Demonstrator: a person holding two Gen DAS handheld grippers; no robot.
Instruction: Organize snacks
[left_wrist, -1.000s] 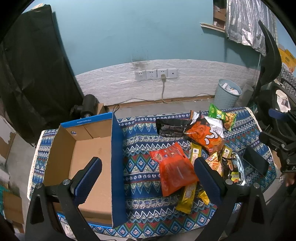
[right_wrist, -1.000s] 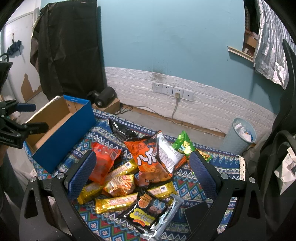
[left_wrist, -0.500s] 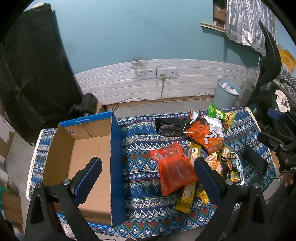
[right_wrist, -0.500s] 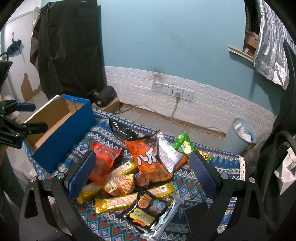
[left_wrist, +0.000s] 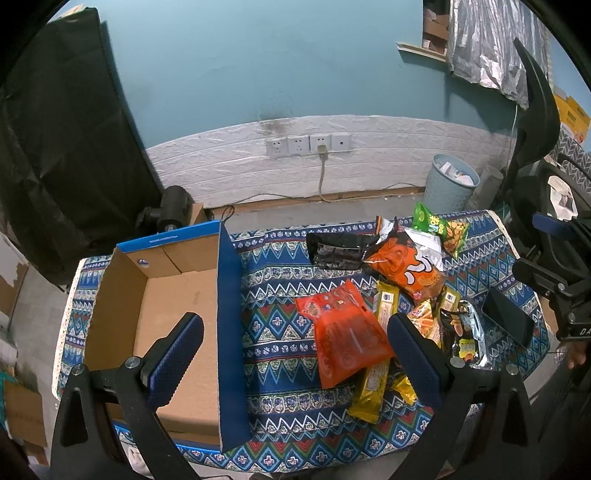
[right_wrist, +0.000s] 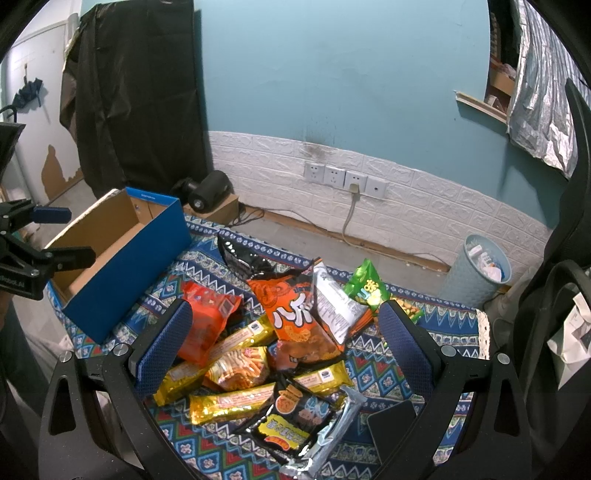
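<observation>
We note both jaws spread, empty; heap of foil snack packets (right_wrist: 280, 347) below right jaws, brown-and-blue cardboard box (left_wrist: 173, 295) under left jaws.

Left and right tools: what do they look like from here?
Both match: the left tool and right tool have black angular frames with silver screws and two fingers faced with blue textured pads. White lettering marks the bodies, too partial to read.
</observation>
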